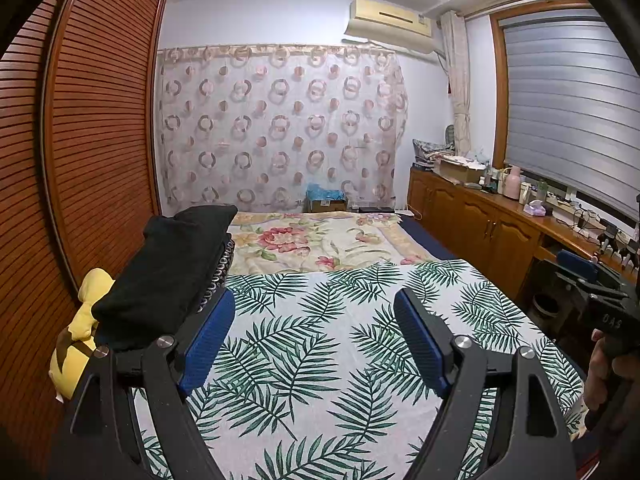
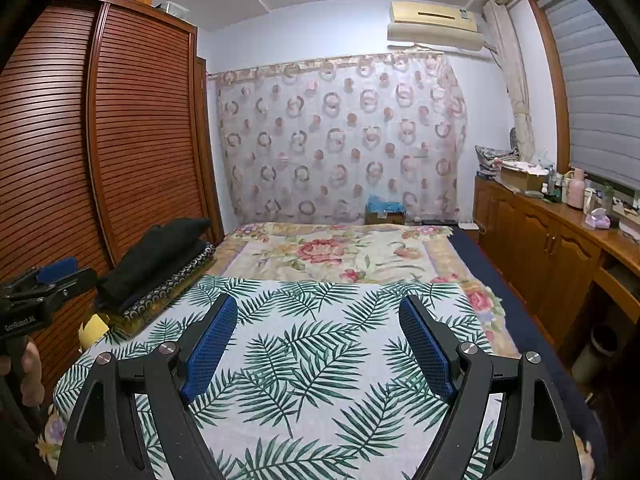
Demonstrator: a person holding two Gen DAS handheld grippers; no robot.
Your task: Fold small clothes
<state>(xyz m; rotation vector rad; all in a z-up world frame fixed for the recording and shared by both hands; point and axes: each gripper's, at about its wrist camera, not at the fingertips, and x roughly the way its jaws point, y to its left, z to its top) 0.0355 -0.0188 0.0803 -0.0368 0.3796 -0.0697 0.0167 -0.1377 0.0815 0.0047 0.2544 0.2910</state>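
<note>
A stack of folded clothes lies at the bed's left edge, a black garment (image 1: 168, 268) on top of a dark ring-patterned one (image 1: 218, 276); it also shows in the right wrist view (image 2: 156, 256). A yellow item (image 1: 76, 340) sits beside the stack. My left gripper (image 1: 314, 308) is open and empty above the palm-leaf sheet (image 1: 320, 344), its left finger next to the stack. My right gripper (image 2: 318, 316) is open and empty above the same sheet (image 2: 320, 360). Each gripper shows at the edge of the other's view.
A floral blanket (image 1: 320, 240) covers the bed's far half. A louvred wooden wardrobe (image 1: 80, 140) stands close on the left. Wooden cabinets (image 1: 480, 224) with cluttered tops line the right under a window blind. A cardboard box (image 1: 326, 200) sits beyond the bed.
</note>
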